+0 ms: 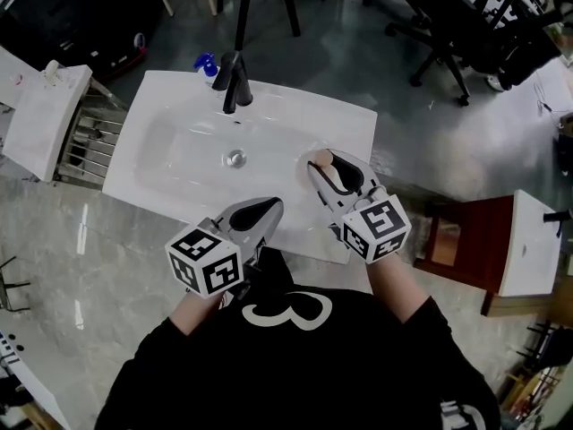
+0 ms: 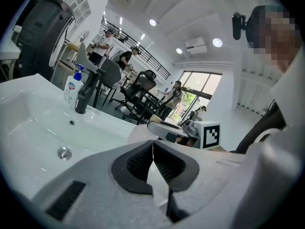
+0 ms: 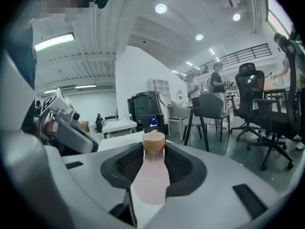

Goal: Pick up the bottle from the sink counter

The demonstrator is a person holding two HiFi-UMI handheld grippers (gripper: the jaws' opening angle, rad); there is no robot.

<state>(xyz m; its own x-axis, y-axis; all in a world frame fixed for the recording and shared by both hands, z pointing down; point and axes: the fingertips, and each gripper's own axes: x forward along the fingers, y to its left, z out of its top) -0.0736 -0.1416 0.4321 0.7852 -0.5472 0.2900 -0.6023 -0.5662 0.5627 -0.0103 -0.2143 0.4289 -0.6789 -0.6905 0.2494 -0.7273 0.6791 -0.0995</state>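
- The bottle [image 3: 151,175]: a small bottle with a pale pink body and a tan cap [image 3: 154,141]. It stands upright between the jaws of the right gripper [image 1: 329,164], over the right end of the white bench [image 1: 349,119]. No view shows its base, so we cannot tell whether it is clear of the surface.
- Right gripper: the jaws stand wide and pinch the bottle. The ribbed pads [image 3: 121,166] bear on either side of the body, and the neck and cap rise past them.
- Handling, as we judge it: the bottle looks light and fairly stiff, with a smooth, rounded wall that could slip. We take the straight part of the body below the shoulder as the safest place to grip, since the taper above would let the pads slide off. A moderate squeeze should be enough, and keeping the bottle upright guards the cap.
- Left gripper [image 2: 152,144]: the jaws are pressed together with nothing between them. It is held over the near edge of the bench, beside the right gripper and apart from the bottle.
- Surroundings: the basin [image 1: 179,146] with its drain [image 1: 235,158] lies left of the bottle. A black tap [image 1: 233,79] and a blue-topped soap bottle [image 1: 205,64] stand at the far rim, well apart from both grippers.
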